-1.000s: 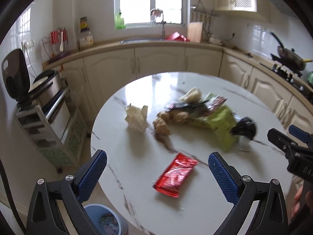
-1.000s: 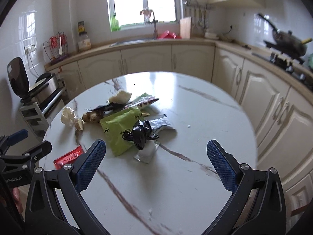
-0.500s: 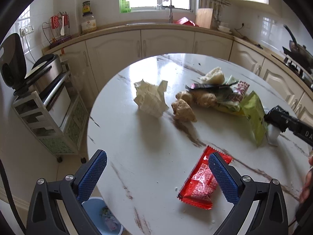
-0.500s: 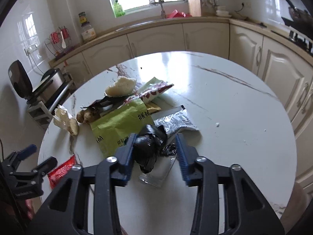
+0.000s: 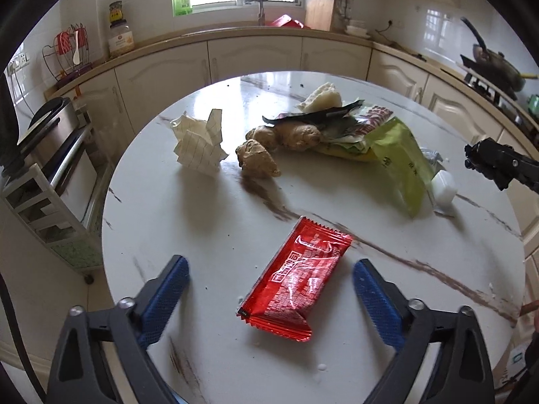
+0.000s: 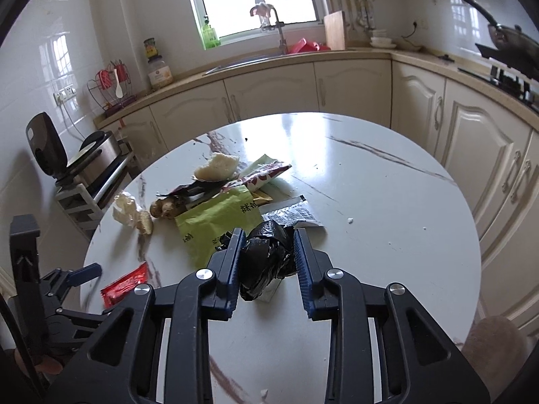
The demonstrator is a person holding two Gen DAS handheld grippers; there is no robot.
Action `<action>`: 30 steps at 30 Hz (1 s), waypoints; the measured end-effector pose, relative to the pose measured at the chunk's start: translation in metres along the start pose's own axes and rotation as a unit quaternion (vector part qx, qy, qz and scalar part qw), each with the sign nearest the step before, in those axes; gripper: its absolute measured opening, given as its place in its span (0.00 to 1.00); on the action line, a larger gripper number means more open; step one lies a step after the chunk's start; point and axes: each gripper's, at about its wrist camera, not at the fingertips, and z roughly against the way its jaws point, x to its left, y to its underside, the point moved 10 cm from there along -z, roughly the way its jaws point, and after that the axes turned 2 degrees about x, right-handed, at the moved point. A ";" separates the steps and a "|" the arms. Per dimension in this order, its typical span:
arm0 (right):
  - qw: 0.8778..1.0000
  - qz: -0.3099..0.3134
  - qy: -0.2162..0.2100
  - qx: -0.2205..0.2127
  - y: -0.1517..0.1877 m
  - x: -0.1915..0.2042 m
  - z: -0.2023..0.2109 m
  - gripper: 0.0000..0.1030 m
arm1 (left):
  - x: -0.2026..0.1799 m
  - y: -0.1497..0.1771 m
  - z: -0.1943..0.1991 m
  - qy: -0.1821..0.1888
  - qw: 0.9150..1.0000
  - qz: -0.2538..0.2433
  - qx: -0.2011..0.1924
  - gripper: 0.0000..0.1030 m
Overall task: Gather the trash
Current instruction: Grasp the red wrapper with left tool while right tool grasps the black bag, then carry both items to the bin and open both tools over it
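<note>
A red snack wrapper (image 5: 296, 276) lies flat on the round marble table (image 5: 202, 235). My left gripper (image 5: 269, 266) straddles it, jaws closing, with the blue pads still clear of it on both sides. My right gripper (image 6: 268, 237) is closing on a crumpled black plastic bag (image 6: 266, 259), and both pads press into it. Behind lie a green pouch (image 6: 215, 222), a silver sachet (image 6: 293, 213), ginger pieces (image 5: 257, 158), crumpled checked paper (image 5: 198, 144) and a small white container (image 5: 444, 185). The left wrist view catches the right gripper (image 5: 471, 158) at the right edge.
A metal rack with an appliance (image 5: 50, 168) stands left of the table. Cream cabinets (image 6: 269, 94) curve around the back. At the far right a pan sits on the stove (image 5: 498, 67). The table's right half (image 6: 387, 219) is bare marble.
The left gripper came down and forward until the red wrapper lay between its fingers. The right gripper went from wide open to squeezing the black bag.
</note>
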 end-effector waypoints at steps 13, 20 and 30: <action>1.000 0.018 -0.012 -0.007 0.002 0.024 0.021 0.27 | -0.002 -0.001 0.029 0.068 0.997 0.033 -0.024 0.06; 0.999 0.031 -0.014 -0.010 0.003 0.046 0.034 0.27 | 0.003 0.005 0.052 0.101 0.993 0.038 -0.038 0.03; 0.997 0.070 -0.044 -0.001 0.011 0.107 0.043 0.27 | 0.034 0.016 0.098 0.113 0.990 0.059 -0.066 0.03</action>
